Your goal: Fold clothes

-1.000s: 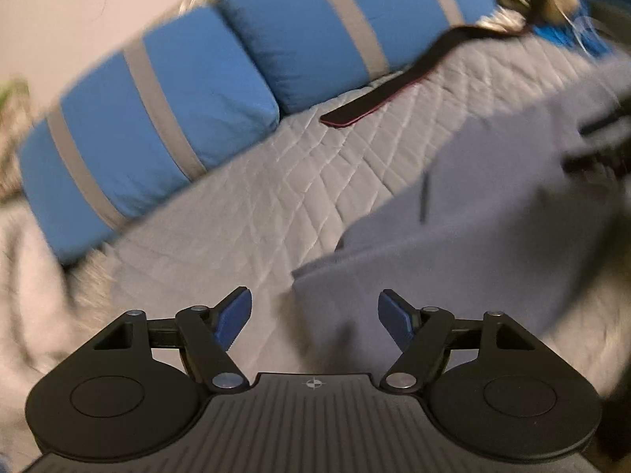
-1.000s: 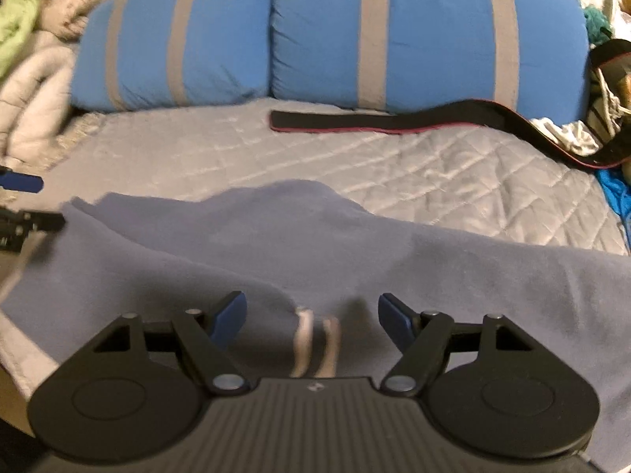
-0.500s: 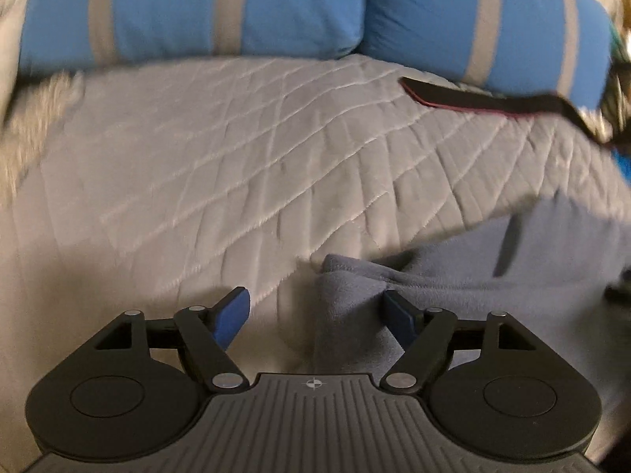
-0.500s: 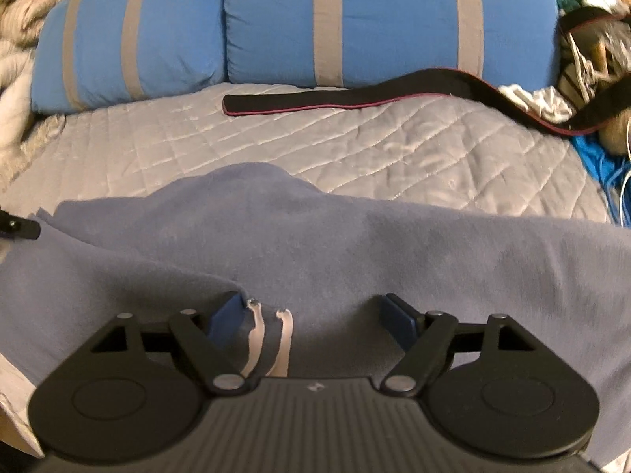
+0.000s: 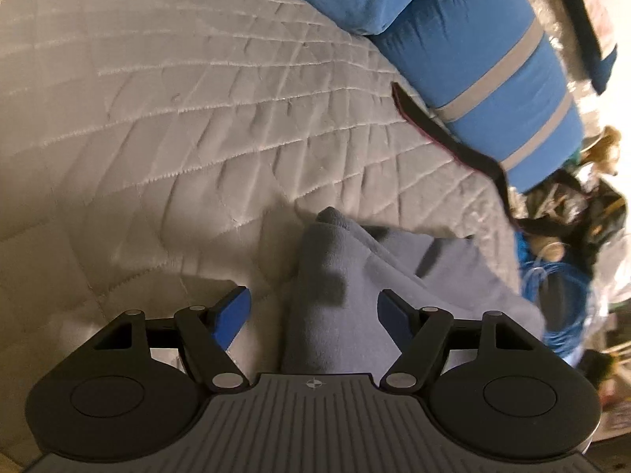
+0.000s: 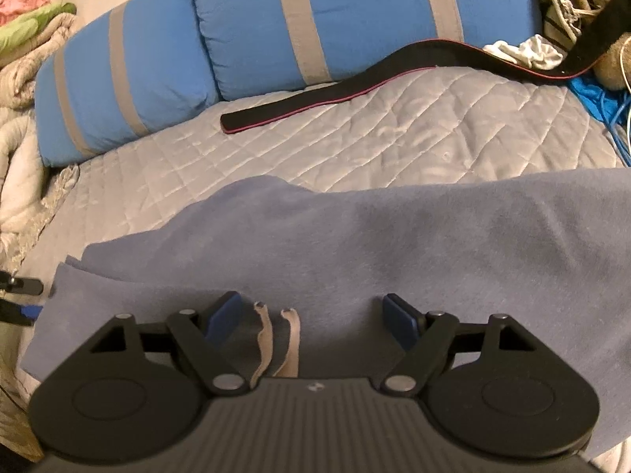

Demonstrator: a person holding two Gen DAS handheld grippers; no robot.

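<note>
A grey-blue fleece garment (image 6: 394,236) lies spread across the near part of the quilted bed. Its two beige drawstrings (image 6: 264,335) lie between the fingers of my right gripper (image 6: 311,303), which stands open just over the cloth. In the left wrist view a folded end of the garment (image 5: 327,260) runs up between the fingers of my left gripper (image 5: 313,301). Those jaws are closing, and the blue pads are still clear of the cloth. A left fingertip (image 6: 27,309) shows at the garment's left edge in the right wrist view.
The grey quilted bedspread (image 6: 355,149) stretches beyond the garment. Two blue pillows with grey stripes (image 6: 355,19) line the far side, a black strap with a red edge (image 6: 315,102) in front of them. Crumpled blankets (image 6: 23,79) pile at the left, clutter and blue cable (image 5: 560,299) at the right.
The left gripper has swung and rolled to the garment's end, which now lies between its fingers. The right gripper shifted slightly, and the drawstrings now sit between its fingers.
</note>
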